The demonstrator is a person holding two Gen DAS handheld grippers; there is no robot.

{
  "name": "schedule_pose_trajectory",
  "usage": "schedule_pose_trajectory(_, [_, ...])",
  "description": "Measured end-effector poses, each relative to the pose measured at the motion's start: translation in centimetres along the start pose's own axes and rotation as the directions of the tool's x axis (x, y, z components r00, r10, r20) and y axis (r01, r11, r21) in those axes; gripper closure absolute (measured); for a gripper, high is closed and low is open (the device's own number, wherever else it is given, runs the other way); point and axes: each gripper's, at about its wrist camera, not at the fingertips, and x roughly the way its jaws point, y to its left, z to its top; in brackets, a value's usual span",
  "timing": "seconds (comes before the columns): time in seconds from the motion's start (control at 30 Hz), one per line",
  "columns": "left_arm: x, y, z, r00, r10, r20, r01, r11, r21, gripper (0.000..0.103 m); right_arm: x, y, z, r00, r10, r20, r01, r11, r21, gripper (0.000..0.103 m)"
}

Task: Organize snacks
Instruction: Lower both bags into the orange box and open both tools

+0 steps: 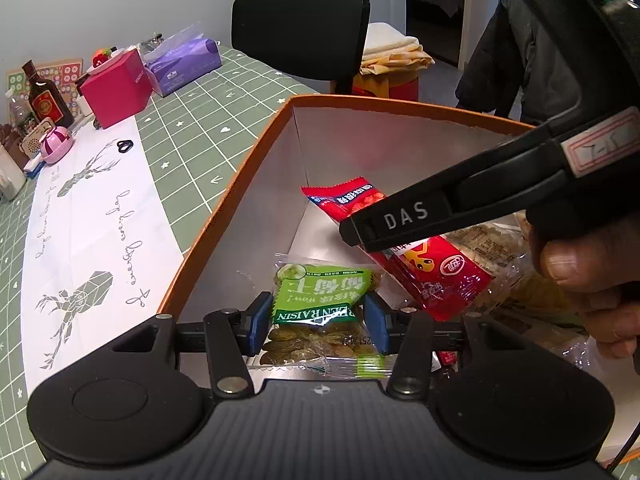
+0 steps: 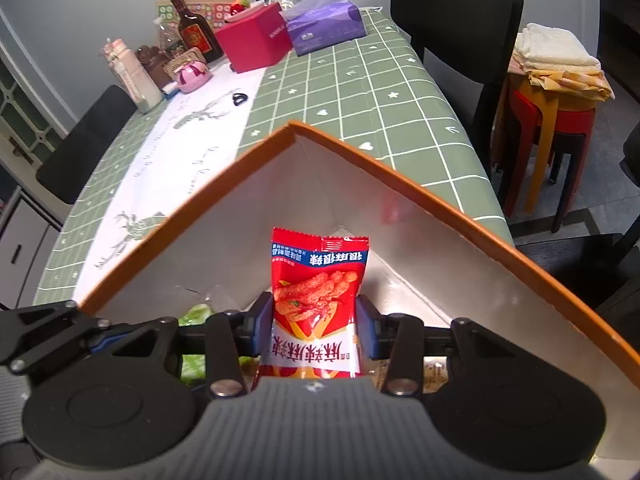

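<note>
On the green checked worktop [image 2: 360, 92] stood an orange-rimmed box [image 2: 400, 216]. Inside it, the left tongs [image 1: 318, 320] pinched a green raisin packet [image 1: 320, 300], and the right tongs [image 2: 316, 328] gripped a red spicy-snack packet [image 2: 320, 280].

Each wrist view looks steeply down along its own tongs, close over the box [image 1: 224, 216] on the surface [image 2: 360, 92]. Both share the box [image 2: 192, 216] interior and the surface's far end.
</note>
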Motion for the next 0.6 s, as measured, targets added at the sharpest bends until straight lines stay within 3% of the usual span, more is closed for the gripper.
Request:
schedule_pose_trajectory(0.23, [0.8, -0.1, -0.1, 1.000, 0.005, -0.008, -0.005, 1.000, -0.002, 0.044, 0.7, -0.9, -0.3, 1.000, 0.009, -0.003, -0.009, 0.999, 0.034, 0.057])
schedule_pose_trajectory(0.6, [-1.0, -0.2, 0.4, 0.998, 0.004, 0.058, -0.003, 1.000, -0.010, 0.043, -0.4, -0.6, -0.4, 1.000, -0.029, 0.001, 0.029, 0.999, 0.017, 0.056])
